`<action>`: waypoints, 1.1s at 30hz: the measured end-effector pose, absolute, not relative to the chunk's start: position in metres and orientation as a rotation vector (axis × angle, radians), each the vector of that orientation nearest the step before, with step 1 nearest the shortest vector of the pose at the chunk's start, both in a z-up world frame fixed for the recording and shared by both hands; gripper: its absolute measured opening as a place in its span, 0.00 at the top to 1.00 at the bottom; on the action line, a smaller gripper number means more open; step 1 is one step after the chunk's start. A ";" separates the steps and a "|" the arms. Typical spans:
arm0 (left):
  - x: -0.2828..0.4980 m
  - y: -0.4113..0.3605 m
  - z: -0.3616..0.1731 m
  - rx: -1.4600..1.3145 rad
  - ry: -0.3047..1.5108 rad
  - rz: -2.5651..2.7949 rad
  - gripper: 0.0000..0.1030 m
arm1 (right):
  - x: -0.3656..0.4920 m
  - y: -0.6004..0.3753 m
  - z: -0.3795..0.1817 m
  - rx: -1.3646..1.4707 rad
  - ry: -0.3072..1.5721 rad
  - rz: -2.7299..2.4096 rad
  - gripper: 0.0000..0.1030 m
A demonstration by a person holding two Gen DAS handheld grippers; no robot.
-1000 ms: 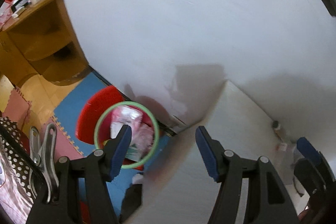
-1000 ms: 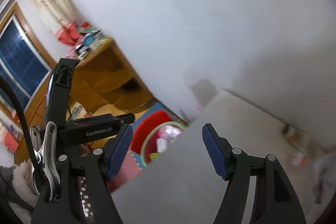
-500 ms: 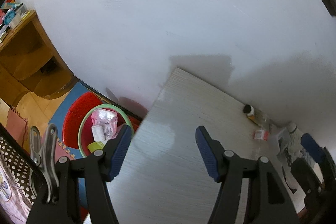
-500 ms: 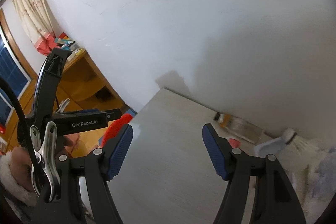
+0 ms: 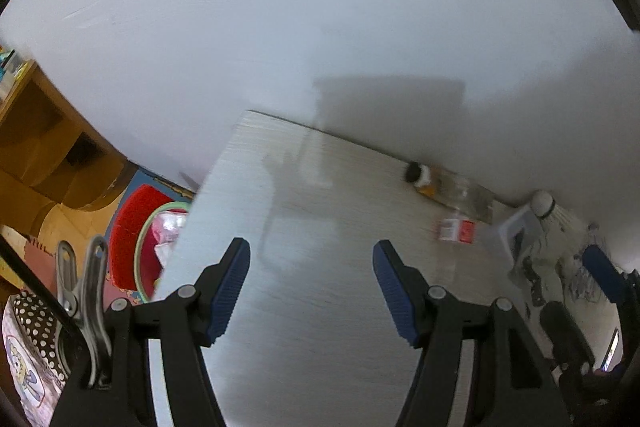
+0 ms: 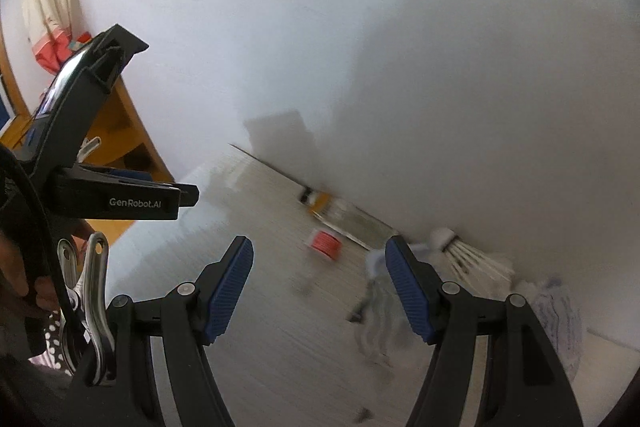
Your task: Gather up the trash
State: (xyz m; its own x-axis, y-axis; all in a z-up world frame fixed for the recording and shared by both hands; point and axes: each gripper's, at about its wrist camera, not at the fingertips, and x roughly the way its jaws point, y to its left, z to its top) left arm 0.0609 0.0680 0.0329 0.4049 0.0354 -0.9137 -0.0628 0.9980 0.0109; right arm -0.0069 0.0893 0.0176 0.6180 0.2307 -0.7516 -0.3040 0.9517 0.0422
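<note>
White wall is backing a pale wooden table (image 5: 320, 307); left gripper (image 5: 311, 289) and right gripper (image 6: 319, 291) are hovering over it, angled downward, jaws apart, empty; trash (image 5: 456, 230) is lying by the wall on the table; trash bin (image 5: 160, 235) is sitting below the table's left edge.

— How's the left tool (image 5: 311, 285) standing?
— Tipped steeply down over the worktop's (image 5: 320, 367) left edge, blue pads spread apart, nothing between them.
— And the right tool (image 6: 319, 287)?
— Angled down further in, gaping just as wide, also empty.
</note>
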 end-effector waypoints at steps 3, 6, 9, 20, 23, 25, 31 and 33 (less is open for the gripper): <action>0.063 0.052 0.023 -0.011 1.148 0.055 0.34 | -0.007 0.084 0.005 -0.125 0.877 0.283 0.32; 0.064 0.038 0.015 0.022 1.153 0.057 0.34 | -0.002 0.086 -0.010 -0.150 0.920 0.286 0.32; 0.063 0.034 0.011 0.023 1.156 0.056 0.34 | 0.001 0.085 -0.022 -0.135 0.961 0.318 0.34; 0.070 0.041 0.006 -0.018 1.176 0.090 0.34 | -0.007 0.067 -0.002 -0.082 0.892 0.363 0.99; 0.070 0.038 0.007 -0.001 1.169 0.084 0.34 | -0.009 0.067 0.005 -0.071 0.881 0.375 0.99; 0.069 0.036 0.007 0.008 1.167 0.079 0.34 | -0.009 0.066 0.007 -0.061 0.874 0.381 0.99; 0.070 0.032 0.007 0.021 1.168 0.067 0.34 | -0.010 0.059 0.021 -0.002 0.845 0.397 0.99; 0.073 0.034 0.003 0.031 1.174 0.062 0.34 | -0.011 0.054 0.023 0.017 0.835 0.401 0.99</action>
State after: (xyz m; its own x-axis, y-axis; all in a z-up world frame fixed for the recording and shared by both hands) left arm 0.0726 0.0341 0.0030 0.3851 0.0649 -0.9206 -0.0323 0.9979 0.0569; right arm -0.0105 0.0542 0.0232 0.6009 0.3529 -0.7172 -0.3397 0.9250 0.1704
